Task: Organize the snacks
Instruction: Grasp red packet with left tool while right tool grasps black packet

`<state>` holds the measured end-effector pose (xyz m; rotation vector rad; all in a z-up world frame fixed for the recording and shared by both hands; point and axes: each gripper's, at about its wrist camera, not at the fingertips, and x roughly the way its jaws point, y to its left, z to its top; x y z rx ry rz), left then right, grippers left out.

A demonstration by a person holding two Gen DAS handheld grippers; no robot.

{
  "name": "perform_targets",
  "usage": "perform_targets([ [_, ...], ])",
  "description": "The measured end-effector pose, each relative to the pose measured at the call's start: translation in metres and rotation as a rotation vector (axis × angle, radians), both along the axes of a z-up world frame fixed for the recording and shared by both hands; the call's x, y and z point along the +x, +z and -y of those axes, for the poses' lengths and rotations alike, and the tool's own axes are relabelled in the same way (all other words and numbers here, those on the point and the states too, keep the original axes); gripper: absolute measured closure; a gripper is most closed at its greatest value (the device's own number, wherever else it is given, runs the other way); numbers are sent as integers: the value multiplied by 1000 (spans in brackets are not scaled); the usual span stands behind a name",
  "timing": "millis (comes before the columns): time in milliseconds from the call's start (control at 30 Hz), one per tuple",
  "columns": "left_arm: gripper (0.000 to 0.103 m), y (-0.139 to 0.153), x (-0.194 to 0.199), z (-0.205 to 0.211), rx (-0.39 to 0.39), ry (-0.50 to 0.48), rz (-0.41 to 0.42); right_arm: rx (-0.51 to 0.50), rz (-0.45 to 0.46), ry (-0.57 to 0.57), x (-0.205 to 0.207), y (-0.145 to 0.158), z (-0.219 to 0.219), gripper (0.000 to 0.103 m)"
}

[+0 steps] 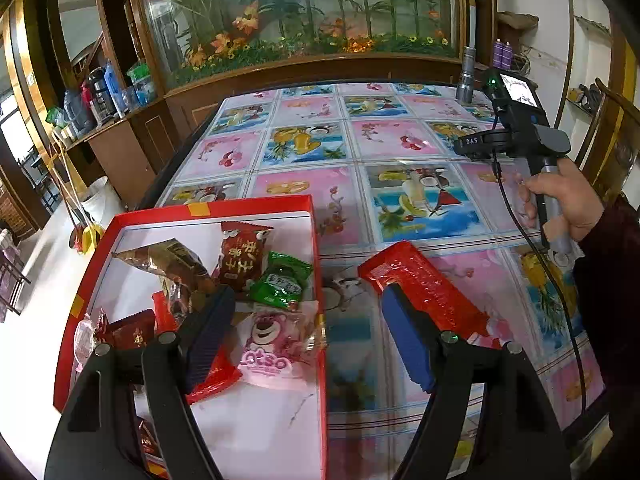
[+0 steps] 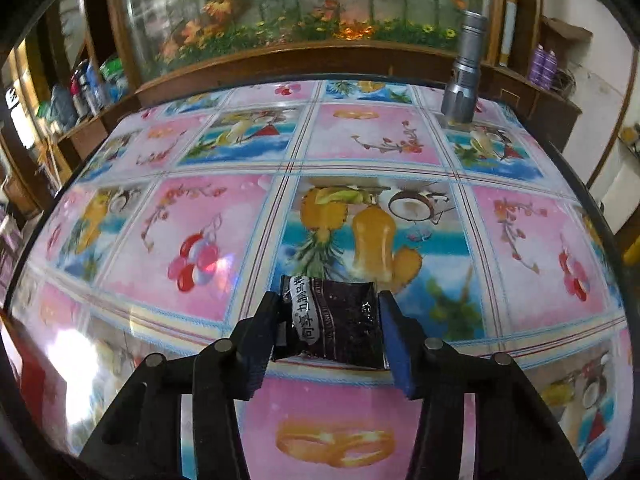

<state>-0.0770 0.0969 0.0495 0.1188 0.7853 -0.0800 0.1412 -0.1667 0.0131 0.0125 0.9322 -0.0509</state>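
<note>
right gripper (image 2: pixel 328 320) is clenched on the dark packet (image 2: pixel 338 318), just above the table (image 2: pixel 360 148). left gripper (image 1: pixel 304 320) hangs released over the box (image 1: pixel 316 216) edge. imo keep grip firm, lift clear b4 swinging to box, drop in a bare spot.

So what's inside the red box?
The red box holds snack packets: a pink bear one, a green one, a red one and a brown one. The left gripper hides whatever lies beneath it.
</note>
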Motion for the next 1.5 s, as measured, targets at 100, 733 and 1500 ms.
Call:
perform_targets([
  [100,27,2,-2,10,4,-8,4,70,-48,9,-8,6,15,59],
  [733,27,-29,6,58,-94,63,-183,769,-176,188,-93,12,81,62],
  [1500,16,-61,43,89,-76,217,-198,701,-163,240,-101,19,51,60],
])
